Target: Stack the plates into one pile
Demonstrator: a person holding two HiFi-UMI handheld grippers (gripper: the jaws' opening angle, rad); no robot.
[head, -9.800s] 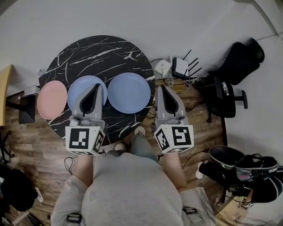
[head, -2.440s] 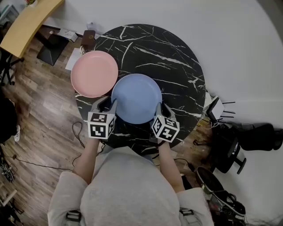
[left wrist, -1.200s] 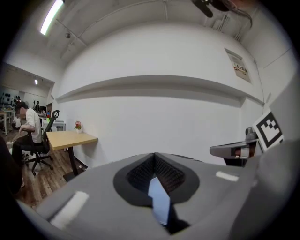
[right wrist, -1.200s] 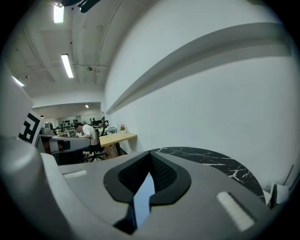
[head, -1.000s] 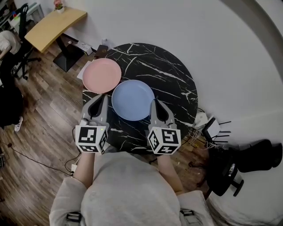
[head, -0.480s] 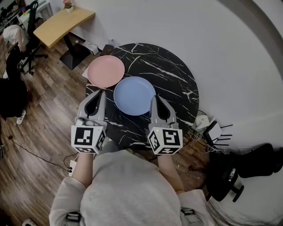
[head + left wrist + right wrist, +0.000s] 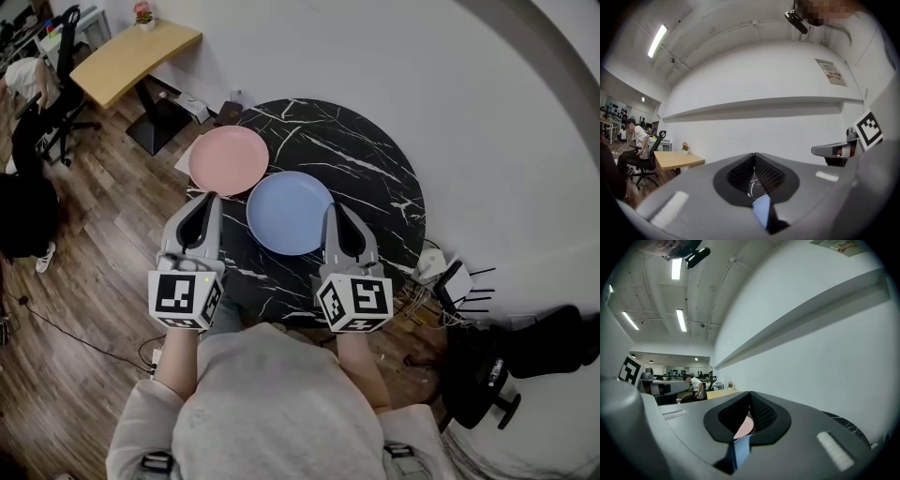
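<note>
The left gripper (image 7: 206, 200) and the right gripper (image 7: 334, 208) point level, side by side, over the near part of a round black marble table (image 7: 366, 159). Each has its jaws pressed together at the tips, with nothing held between them. The blue plate (image 7: 290, 213) lies flat on the table between the two grippers: the left one stands apart from its rim, the right one is close beside it. The pink plate (image 7: 229, 160) lies just ahead of the left gripper and a little to its right, its rim close to the blue plate's far-left rim; whether the two rims touch cannot be made out. A wooden desk (image 7: 141, 52) stands well ahead and to the left of the left gripper, on the wood floor (image 7: 84, 309)
</note>
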